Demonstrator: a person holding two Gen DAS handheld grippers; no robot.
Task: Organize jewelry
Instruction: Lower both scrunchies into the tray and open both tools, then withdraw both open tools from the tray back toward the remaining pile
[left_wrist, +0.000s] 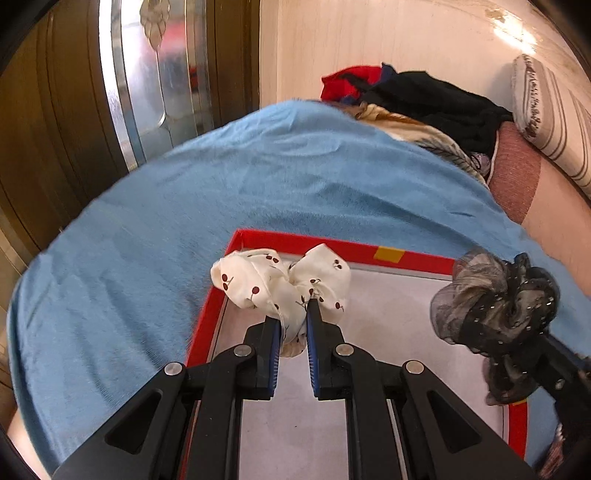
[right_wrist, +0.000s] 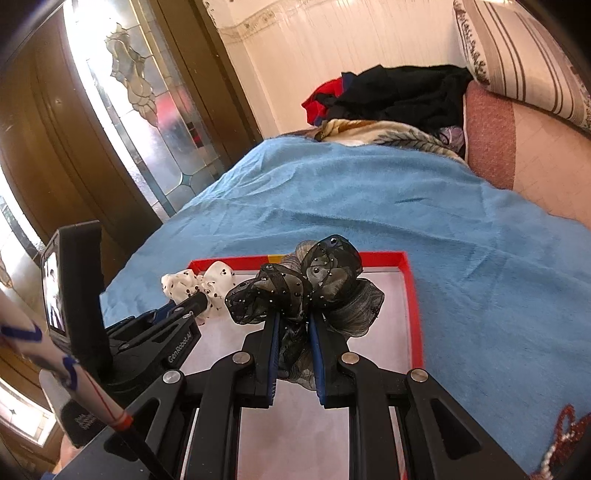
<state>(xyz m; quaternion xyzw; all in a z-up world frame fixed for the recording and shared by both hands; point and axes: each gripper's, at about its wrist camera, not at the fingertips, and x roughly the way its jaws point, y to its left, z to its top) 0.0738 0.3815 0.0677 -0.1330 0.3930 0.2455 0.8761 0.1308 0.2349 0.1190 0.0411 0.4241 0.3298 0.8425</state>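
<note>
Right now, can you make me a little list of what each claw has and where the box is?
left claw: shut on the white cherry scrunchie
right claw: shut on the black sheer scrunchie
red box: open, white inside, beneath both scrunchies
blue blanket: under the box
clothes pile: far end of the blanket

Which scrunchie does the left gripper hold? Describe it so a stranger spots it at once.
On the blue blanket lies a red-rimmed tray. Over its far left corner, the left gripper pinches a white scrunchie. Its cherry print sets it apart from the sheer black-and-grey scrunchie beside it.
</note>
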